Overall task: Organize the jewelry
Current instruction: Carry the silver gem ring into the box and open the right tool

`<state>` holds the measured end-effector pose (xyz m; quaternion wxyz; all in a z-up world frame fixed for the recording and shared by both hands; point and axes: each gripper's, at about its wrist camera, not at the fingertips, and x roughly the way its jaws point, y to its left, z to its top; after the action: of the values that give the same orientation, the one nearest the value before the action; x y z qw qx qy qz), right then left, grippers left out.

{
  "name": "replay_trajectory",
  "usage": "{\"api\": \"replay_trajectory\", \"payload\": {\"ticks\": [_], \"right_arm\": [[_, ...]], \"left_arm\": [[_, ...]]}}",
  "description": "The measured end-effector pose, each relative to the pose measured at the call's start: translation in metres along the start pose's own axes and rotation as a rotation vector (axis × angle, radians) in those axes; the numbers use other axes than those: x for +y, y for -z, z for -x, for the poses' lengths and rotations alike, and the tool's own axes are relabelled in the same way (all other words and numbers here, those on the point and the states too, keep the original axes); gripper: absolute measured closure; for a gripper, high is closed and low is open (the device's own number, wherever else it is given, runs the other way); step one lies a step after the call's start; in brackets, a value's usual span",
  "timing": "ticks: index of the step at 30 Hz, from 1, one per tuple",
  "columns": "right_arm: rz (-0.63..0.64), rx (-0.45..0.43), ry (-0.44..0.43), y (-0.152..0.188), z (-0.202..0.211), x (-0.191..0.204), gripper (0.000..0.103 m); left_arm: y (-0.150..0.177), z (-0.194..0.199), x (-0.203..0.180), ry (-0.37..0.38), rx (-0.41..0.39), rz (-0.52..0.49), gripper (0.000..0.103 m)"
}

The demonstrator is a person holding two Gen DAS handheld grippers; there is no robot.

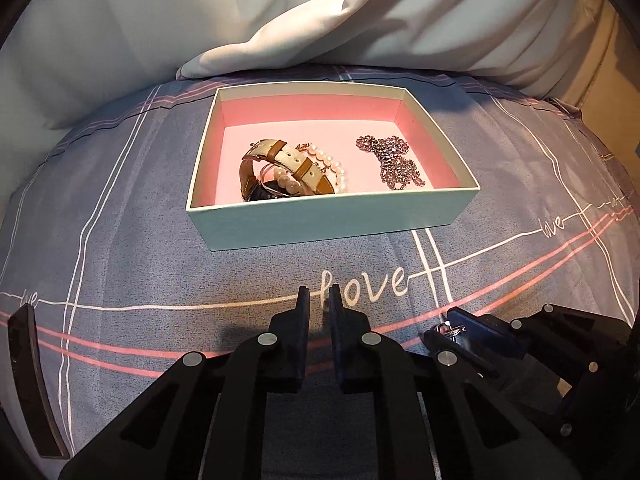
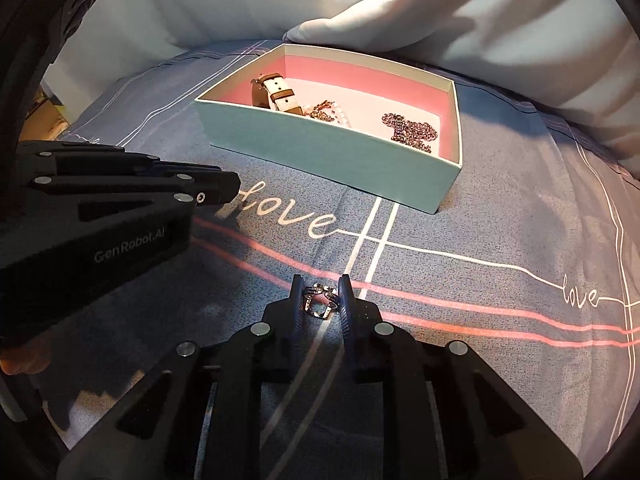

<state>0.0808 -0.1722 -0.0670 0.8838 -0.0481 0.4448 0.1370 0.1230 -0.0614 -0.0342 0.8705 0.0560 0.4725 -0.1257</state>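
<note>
Nearest to us, the right gripper [image 2: 320, 294] was closed on a small metal ring [image 2: 319, 301], its pads pressing the ring from both sides just above the blue bedsheet [image 2: 480, 216]. The left gripper [image 1: 320, 300] beside it was almost closed, and we saw nothing between its tips. The open box [image 2: 332, 152] lay ahead of the right gripper and slightly up, its long side across our view, with a watch [image 2: 276, 94] and chain [image 2: 412, 130] already inside; we judged the right hand should carry the ring forward.
</note>
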Motion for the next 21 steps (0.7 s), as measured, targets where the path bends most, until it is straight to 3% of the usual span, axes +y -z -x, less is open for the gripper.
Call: {"api": "replay_trajectory", "payload": {"ticks": [5, 11, 16, 21], "right_arm": [[-0.010, -0.069, 0.005, -0.032, 0.022, -0.007, 0.085], [-0.002, -0.163, 0.039, -0.090, 0.041, -0.016, 0.085], [-0.005, -0.180, 0.058, -0.127, 0.036, -0.020, 0.085], [-0.014, -0.156, 0.068, -0.143, 0.022, -0.027, 0.085]], "left_arm": [[-0.023, 0.016, 0.002, 0.016, -0.051, 0.014, 0.093], [-0.077, 0.041, 0.012, -0.007, -0.145, 0.043, 0.093], [-0.118, 0.046, 0.013, -0.016, -0.180, 0.037, 0.093], [-0.136, 0.035, 0.012, -0.023, -0.173, 0.040, 0.093]]}}
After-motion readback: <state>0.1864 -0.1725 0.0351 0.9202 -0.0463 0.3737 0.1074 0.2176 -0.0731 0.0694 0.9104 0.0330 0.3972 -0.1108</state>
